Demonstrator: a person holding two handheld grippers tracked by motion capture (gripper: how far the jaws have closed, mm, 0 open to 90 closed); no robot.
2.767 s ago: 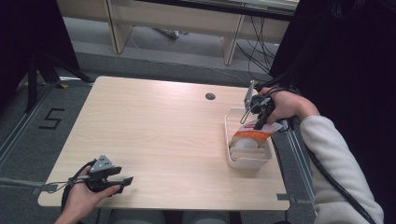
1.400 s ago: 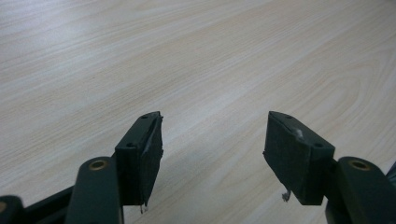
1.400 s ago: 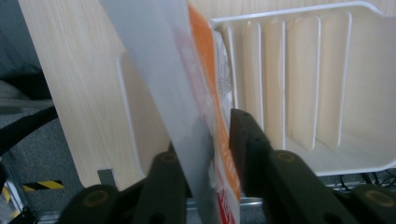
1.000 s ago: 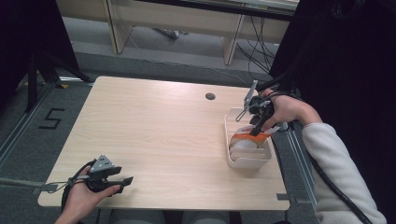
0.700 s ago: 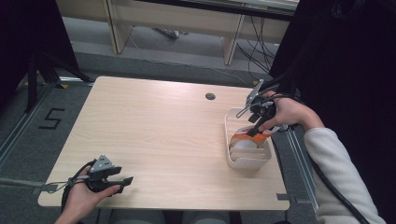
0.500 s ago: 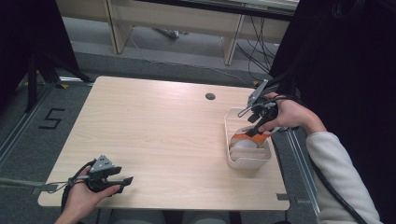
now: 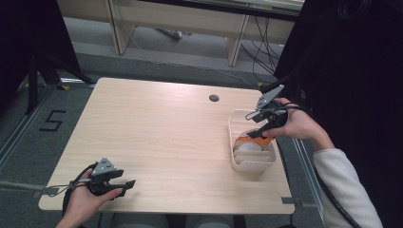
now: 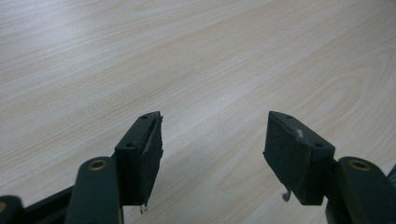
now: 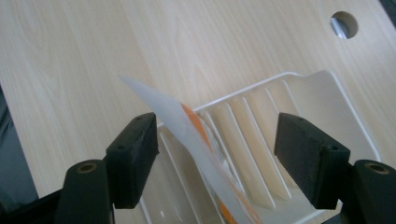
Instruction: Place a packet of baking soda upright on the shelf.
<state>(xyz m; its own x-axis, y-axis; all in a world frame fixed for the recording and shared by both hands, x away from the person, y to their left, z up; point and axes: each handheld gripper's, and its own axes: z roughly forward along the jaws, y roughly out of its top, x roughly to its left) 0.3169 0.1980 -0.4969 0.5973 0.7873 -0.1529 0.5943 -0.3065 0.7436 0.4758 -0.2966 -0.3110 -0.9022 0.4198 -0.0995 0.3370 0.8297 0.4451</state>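
In the high view, the right hand-held gripper (image 7: 263,124) hovers over a white slotted rack (image 7: 236,161) at the right of the wooden surface (image 7: 161,137); a white-and-orange plate (image 7: 248,142) stands in the rack. The left hand-held gripper (image 7: 124,184) rests at the lower left.

Left gripper view: jaws wide apart, holding nothing, above bare wood.

Right gripper view: jaws spread wide, the tilted plate (image 9: 196,140) between them, ungripped, rack (image 9: 322,98) beneath.

The high view looks forward and down over the whole table (image 7: 157,128). Each gripper view rides close above the same tabletop; the right one shares the white rack (image 9: 299,107).
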